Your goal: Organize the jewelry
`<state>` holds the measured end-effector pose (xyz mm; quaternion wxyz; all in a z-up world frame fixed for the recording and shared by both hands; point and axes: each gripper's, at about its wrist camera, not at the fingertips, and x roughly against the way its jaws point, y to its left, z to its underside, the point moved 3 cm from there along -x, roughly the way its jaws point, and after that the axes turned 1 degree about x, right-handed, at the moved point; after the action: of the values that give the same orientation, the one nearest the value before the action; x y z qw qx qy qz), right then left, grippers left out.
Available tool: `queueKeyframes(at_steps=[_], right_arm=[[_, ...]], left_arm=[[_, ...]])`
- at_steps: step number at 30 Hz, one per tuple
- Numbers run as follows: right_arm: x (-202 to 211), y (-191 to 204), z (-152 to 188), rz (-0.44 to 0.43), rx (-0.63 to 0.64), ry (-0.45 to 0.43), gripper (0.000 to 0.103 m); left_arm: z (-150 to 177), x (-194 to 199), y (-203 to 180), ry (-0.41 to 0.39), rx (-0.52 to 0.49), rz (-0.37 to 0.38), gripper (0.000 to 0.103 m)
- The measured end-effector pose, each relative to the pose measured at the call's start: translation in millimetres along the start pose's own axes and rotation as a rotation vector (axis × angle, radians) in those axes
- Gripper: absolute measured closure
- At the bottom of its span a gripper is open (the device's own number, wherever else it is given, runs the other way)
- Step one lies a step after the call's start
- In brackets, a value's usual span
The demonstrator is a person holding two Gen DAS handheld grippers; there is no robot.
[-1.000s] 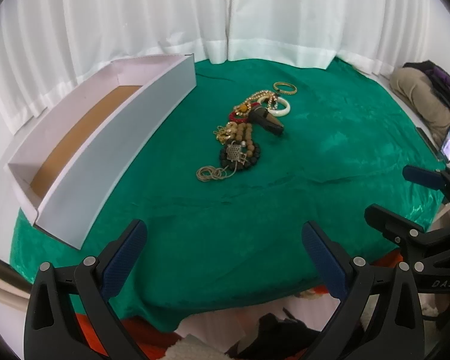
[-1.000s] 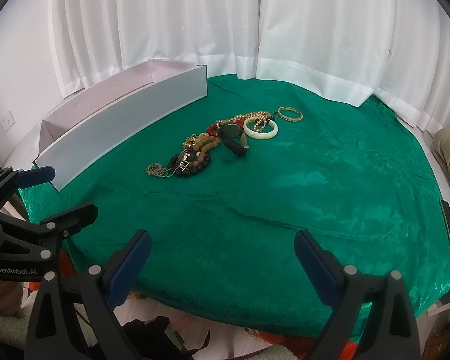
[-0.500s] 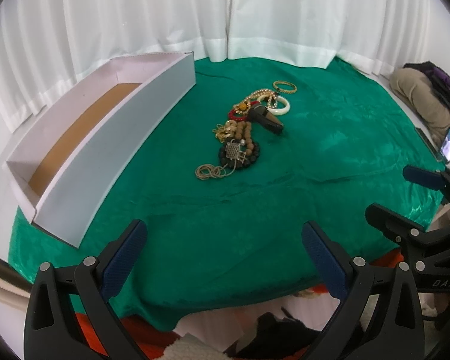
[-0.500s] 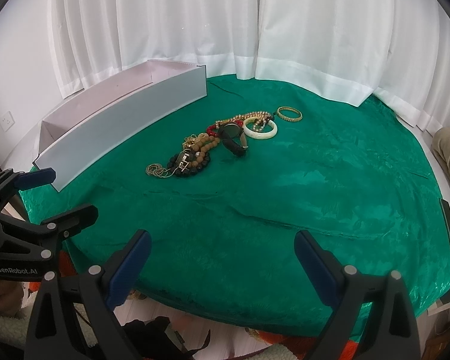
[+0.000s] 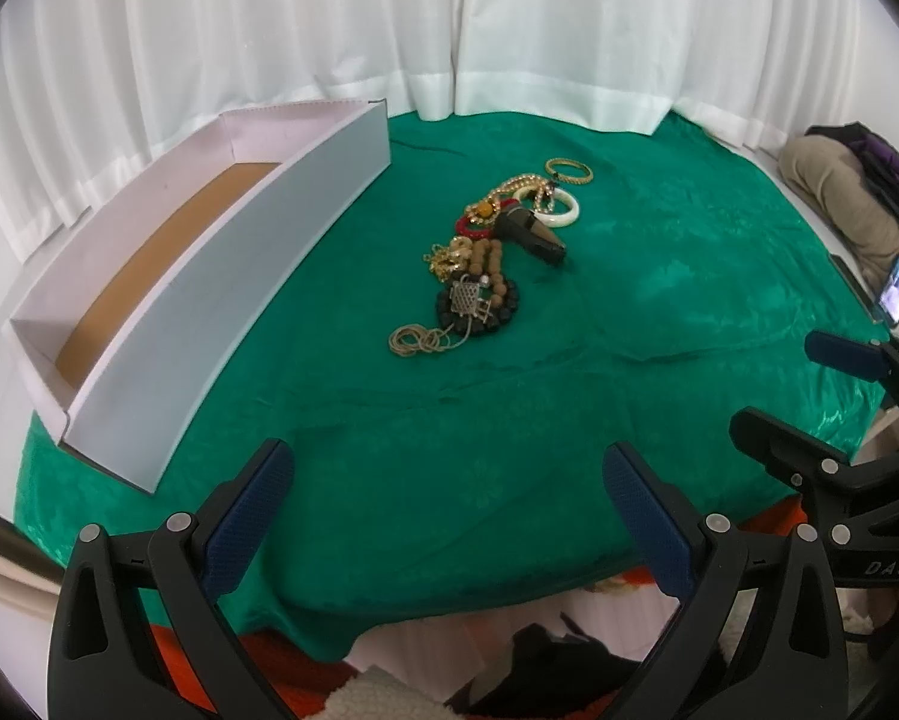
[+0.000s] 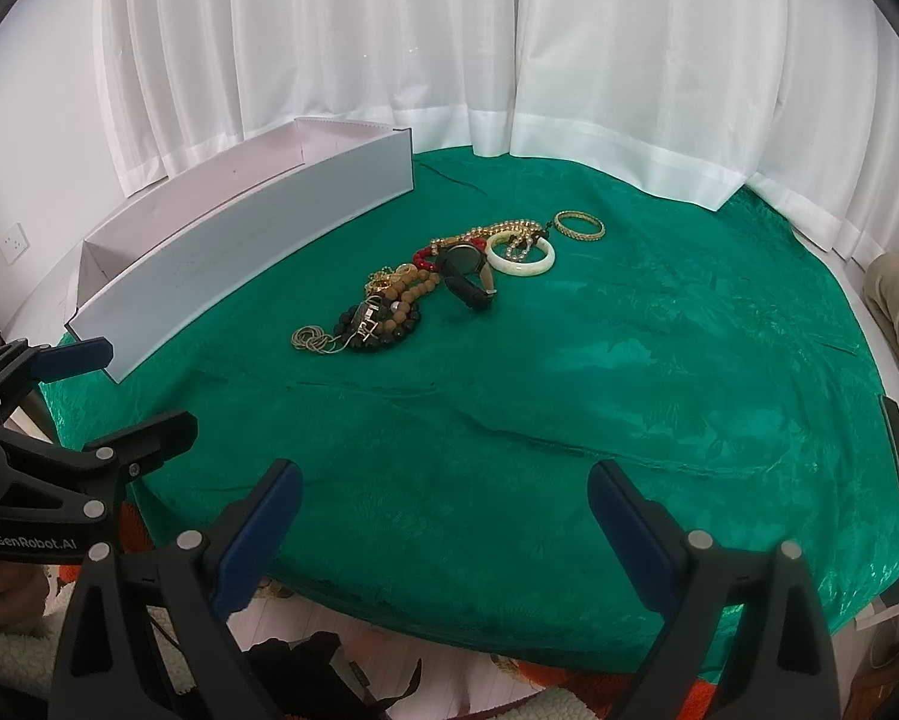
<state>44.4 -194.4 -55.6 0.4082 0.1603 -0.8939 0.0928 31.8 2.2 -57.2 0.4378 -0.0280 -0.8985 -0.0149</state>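
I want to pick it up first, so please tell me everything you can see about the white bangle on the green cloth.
The white bangle is a smooth, closed ring, cream-white and glossy, like jade or plastic. It lies flat on the green cloth at the far end of the jewelry pile. A strand of pale gold beads drapes over its rim into the opening. A gold bangle lies just beyond it, apart. Neither hand-held gripper touches it.

Glossy patterned green cloth [image 6: 629, 360], matt white card box [image 5: 227, 276], shiny gold-coloured bangle [image 6: 579, 223], sheer white curtains [image 6: 389, 30]
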Motion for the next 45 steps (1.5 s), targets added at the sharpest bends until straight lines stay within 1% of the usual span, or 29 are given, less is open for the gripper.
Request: queueKeyframes(at_steps=[10, 13, 16, 21, 23, 25, 28, 30, 31, 32, 33, 36, 37, 39, 40, 42, 43, 44, 45], right_arm=[[0, 0, 0, 0.0, -0.002, 0.001, 0.005], [1, -1, 0, 0.003, -0.002, -0.002, 0.005], [1, -3, 1, 0.008, -0.012, -0.008, 0.005], [-2, -8, 3, 0.004, -0.031, 0.003, 0.005], [-2, -8, 3, 0.0, -0.033, 0.003, 0.005], [-1, -8, 3, -0.002, -0.032, 0.0, 0.005], [0, -12, 5, 0.001, -0.038, -0.004, 0.005], [0, -16, 6, 0.006, -0.048, -0.002, 0.005], [0, -20, 8, 0.008, -0.058, 0.001, 0.005], [-1, -22, 9, 0.01, -0.064, 0.003, 0.005], [-2, -23, 9, 0.01, -0.07, 0.005, 0.005], [-3, -28, 11, 0.012, -0.081, 0.008, 0.005], [-3, -29, 11, 0.014, -0.082, 0.007, 0.005], [-1, -32, 12, 0.019, -0.086, 0.003, 0.005], [-1, -33, 13, 0.019, -0.09, 0.003, 0.005], [-3, -36, 14, 0.016, -0.099, 0.009, 0.005], [-4, -37, 15, 0.014, -0.102, 0.013, 0.005], [-5, -38, 15, 0.013, -0.104, 0.015, 0.005], [-6, -38, 15, 0.012, -0.105, 0.017, 0.005]], left_arm=[[1, -2, 2, 0.006, 0.007, 0.007, 0.001], [-2, -3, 6, -0.004, 0.011, 0.011, 0.001], [-9, -8, 18, -0.01, 0.041, 0.042, 0.001], [-19, -36, 30, 0.055, 0.076, 0.121, 0.001], [-27, -52, 22, 0.072, 0.054, 0.154, 0.001], [-33, -66, 16, 0.079, 0.025, 0.166, 0.001], [-46, -95, 7, 0.095, -0.005, 0.154, 0.002], [-56, -115, 3, 0.111, -0.004, 0.156, 0.008], [-59, -122, 3, 0.123, -0.001, 0.16, 0.017], [-64, -133, 1, 0.142, 0.003, 0.167, 0.024], [-68, -146, -1, 0.164, 0.007, 0.167, 0.027], [-74, -170, -5, 0.189, 0.011, 0.133, 0.036], [-75, -176, -6, 0.194, 0.007, 0.124, 0.041], [-77, -182, -6, 0.201, 0.001, 0.118, 0.053], [-78, -184, -6, 0.201, -0.002, 0.114, 0.061], [-81, -182, -5, 0.194, -0.005, 0.114, 0.064], [-84, -179, -3, 0.181, -0.009, 0.119, 0.073], [-86, -176, -3, 0.18, -0.016, 0.116, 0.074], [-87, -174, -2, 0.178, -0.015, 0.119, 0.08]])
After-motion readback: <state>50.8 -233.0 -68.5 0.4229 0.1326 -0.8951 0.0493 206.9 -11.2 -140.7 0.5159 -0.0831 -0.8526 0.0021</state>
